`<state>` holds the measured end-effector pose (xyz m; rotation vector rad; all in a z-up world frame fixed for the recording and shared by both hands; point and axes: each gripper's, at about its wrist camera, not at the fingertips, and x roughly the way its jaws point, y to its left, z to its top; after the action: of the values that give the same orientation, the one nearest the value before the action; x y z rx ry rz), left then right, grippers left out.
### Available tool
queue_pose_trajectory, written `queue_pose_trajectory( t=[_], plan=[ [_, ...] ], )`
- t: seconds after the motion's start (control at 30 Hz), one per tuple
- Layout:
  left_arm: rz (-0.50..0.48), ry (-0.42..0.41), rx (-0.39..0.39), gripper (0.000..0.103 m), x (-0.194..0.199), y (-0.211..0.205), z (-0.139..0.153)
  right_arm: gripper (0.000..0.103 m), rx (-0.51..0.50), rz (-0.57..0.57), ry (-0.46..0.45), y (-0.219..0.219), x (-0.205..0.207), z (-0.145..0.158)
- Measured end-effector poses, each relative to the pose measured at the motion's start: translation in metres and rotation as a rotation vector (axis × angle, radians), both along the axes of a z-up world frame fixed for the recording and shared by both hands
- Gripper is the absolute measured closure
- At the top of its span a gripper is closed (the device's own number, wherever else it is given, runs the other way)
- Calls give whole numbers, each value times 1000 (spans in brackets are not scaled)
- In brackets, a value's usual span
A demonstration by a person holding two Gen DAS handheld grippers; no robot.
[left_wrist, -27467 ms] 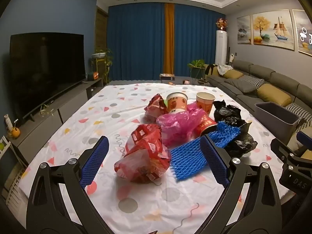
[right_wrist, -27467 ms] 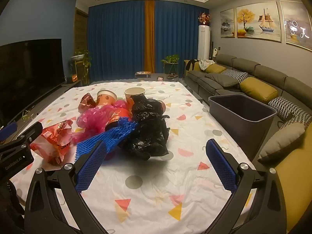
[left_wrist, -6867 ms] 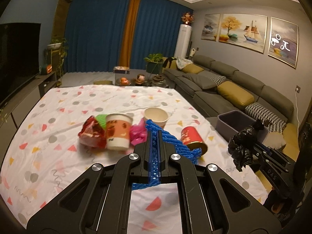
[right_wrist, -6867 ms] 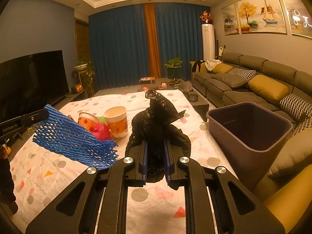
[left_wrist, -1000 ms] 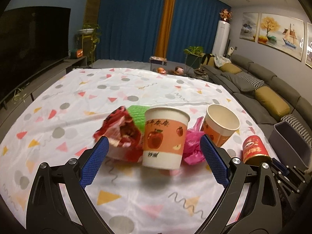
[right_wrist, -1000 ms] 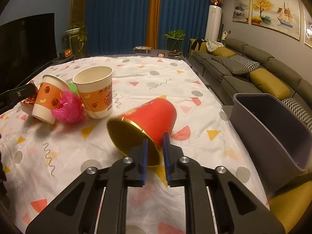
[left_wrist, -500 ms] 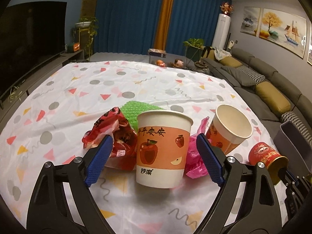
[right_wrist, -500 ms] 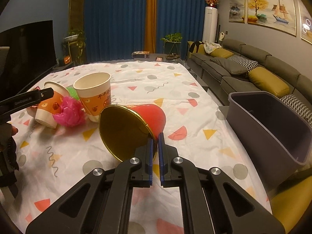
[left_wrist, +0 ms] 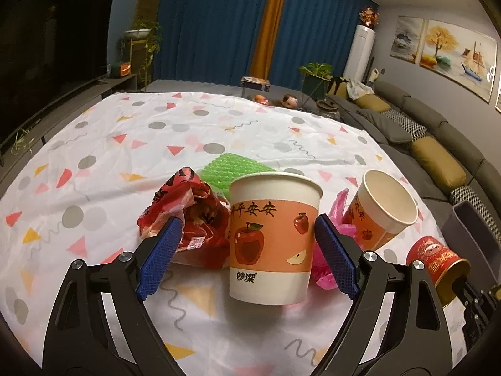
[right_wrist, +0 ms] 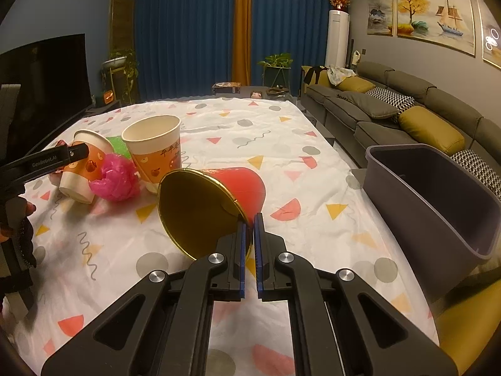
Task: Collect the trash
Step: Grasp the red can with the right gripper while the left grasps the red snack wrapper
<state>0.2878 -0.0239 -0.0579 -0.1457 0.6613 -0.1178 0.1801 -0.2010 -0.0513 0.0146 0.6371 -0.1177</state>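
L claw (left_wrist: 247, 250) wide open, pads astride upright apple cup (left_wrist: 273, 238), not gripping | R claw (right_wrist: 249, 235) pinched on red cup (right_wrist: 213, 200) rim, near grey bin (right_wrist: 438, 194) | L view only: red wrapper (left_wrist: 188, 213) beside apple cup | R view only: bin interior

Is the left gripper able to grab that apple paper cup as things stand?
Probably yes: the left gripper is open with the apple paper cup upright between its fingers. The red wrapper crowds one finger.

Dim warm indoor light, strong fisheye bending, corners perhaps vignetted black.
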Motion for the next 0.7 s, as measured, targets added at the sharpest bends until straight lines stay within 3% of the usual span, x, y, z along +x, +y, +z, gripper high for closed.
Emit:
queue_pose_trajectory(
  t=[0.17,0.37,0.47,0.6,0.7],
  plan=[
    [-22,-3,1,18,-4,-2,-1,97,1,-2,1,1,0,0],
    [-42,-7,-127,18,-14,17,9,97,3,1,-2,0,-1,0],
    [-21,-31,-126,24,-19,28,16,97,6,1,-2,1,-1,0],
    [37,-52,-166,24,-21,47,22,97,13,1,-3,1,-1,0],
    [85,-60,-137,24,-17,58,22,97,16,3,-3,1,-1,0]
  ],
)
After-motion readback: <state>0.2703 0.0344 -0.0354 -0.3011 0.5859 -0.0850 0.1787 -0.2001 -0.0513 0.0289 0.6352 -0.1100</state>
